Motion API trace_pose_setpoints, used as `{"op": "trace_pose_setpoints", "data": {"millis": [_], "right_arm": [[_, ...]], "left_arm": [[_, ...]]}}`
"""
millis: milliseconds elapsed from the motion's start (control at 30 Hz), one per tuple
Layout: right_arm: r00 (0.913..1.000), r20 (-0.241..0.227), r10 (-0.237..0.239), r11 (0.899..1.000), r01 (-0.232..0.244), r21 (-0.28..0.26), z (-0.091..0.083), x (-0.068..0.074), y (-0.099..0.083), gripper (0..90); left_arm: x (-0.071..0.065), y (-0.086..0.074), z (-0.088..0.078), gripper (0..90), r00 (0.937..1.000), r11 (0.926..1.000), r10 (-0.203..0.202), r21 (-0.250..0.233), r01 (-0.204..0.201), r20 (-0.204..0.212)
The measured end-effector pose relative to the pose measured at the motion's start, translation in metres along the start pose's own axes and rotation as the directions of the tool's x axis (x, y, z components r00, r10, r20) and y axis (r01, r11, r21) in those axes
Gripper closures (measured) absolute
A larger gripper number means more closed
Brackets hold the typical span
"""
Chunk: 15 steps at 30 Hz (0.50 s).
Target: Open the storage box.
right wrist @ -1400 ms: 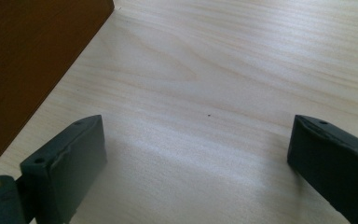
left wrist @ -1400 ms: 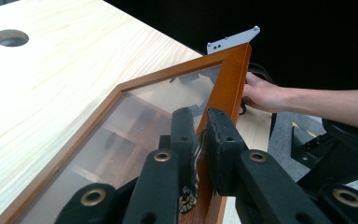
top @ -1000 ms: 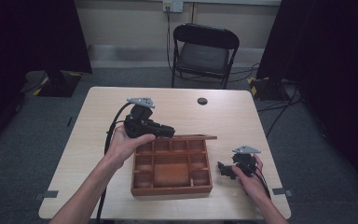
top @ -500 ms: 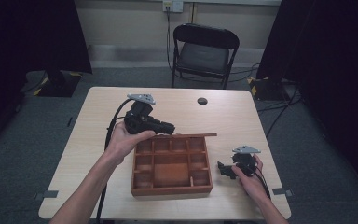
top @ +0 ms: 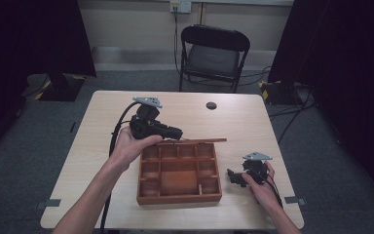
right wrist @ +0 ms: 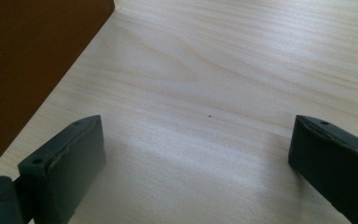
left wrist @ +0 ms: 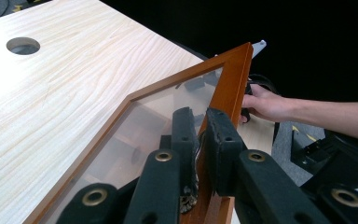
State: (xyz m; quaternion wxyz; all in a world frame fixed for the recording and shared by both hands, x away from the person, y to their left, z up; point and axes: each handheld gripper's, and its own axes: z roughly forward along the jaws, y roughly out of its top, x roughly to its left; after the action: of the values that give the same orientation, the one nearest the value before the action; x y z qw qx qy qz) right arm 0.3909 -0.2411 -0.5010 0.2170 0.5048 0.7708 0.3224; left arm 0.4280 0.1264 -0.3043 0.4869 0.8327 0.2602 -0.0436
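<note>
The bench (top: 102, 161) is carrying a wooden compartment box (top: 179, 171) just below its centre, with a small dark hole (top: 211, 105) well apart at twelve o'clock from the box. The box's glazed lid (top: 195, 141) is standing raised along the far edge, at twelve o'clock of the tray, so that the compartments are lying open to reach.

The left tool (top: 175, 134), at eleven o'clock of the box, is clamping the lid's wooden frame, jaws narrow on it; that grip is probably what is propping the lid up. The right tool (top: 233, 176), at three o'clock of the box, is resting low on the bench, jaws standing wide with nothing between them, likely waiting its turn.

The left gripper view is giving what the high view is hiding: the clear pane inside the frame (left wrist: 235, 79), the black pads (left wrist: 221, 140) pinching the frame, and the other hand (left wrist: 265, 102) beyond it. The right gripper view is showing bare bench between the spread jaws and the box's side wall (right wrist: 28, 60) at ten o'clock.
</note>
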Motion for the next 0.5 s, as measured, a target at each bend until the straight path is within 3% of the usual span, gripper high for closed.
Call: {"op": "trace_pose_setpoints", "data": {"millis": [500], "right_arm": [[1.0, 0.0, -0.004, 1.0, 0.004, -0.002, 0.0001, -0.0002, 0.0, 2.7]], "left_arm": [[-0.0006, -0.0005, 0.0001, 82.4, 1.0, 1.0, 0.002, -0.001, -0.002, -0.002]]}}
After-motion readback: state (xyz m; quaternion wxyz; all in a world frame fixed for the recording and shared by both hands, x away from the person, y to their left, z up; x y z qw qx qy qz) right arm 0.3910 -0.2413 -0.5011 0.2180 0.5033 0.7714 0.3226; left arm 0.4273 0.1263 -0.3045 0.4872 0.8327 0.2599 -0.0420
